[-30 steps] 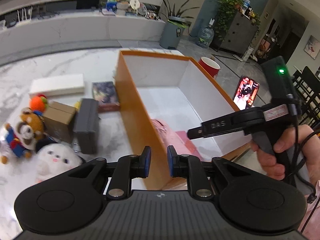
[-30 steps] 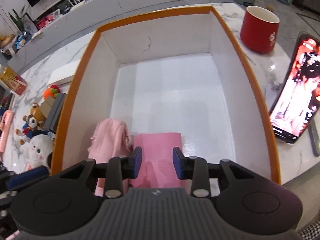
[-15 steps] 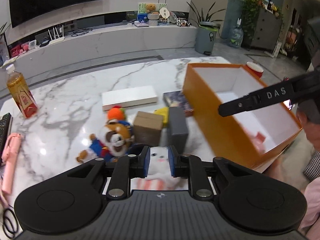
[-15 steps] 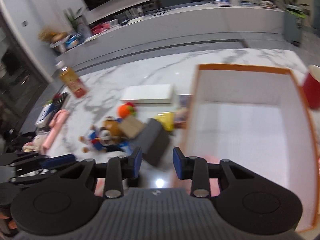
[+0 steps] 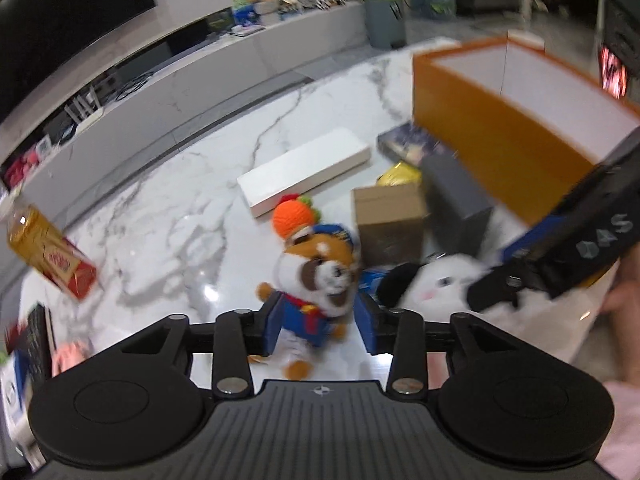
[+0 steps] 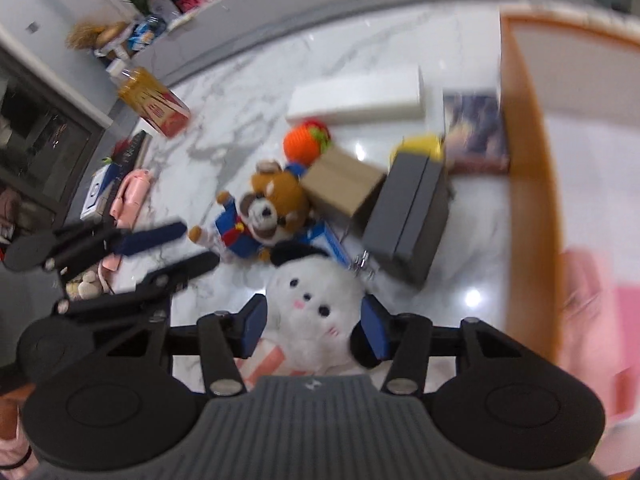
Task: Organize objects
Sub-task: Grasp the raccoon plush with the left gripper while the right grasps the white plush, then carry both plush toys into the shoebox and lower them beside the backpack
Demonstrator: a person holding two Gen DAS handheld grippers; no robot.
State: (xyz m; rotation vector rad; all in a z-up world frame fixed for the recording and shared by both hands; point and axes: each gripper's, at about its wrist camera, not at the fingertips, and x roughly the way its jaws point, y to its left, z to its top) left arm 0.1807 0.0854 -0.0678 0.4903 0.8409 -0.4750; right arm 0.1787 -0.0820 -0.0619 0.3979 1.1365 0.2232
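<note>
Inside the orange box (image 6: 528,184) lie pink items (image 6: 600,312); both grippers' fingers, just opening, stand apart, unclamped.

— What is seen on the marble table (image 5: 192,216)?
— At frame centre a white flat box (image 5: 304,170), a brown plush (image 5: 316,276), a cardboard box (image 5: 388,220) and a grey box (image 5: 456,196) are laid; an orange bin (image 5: 492,136) is set upper right.
</note>
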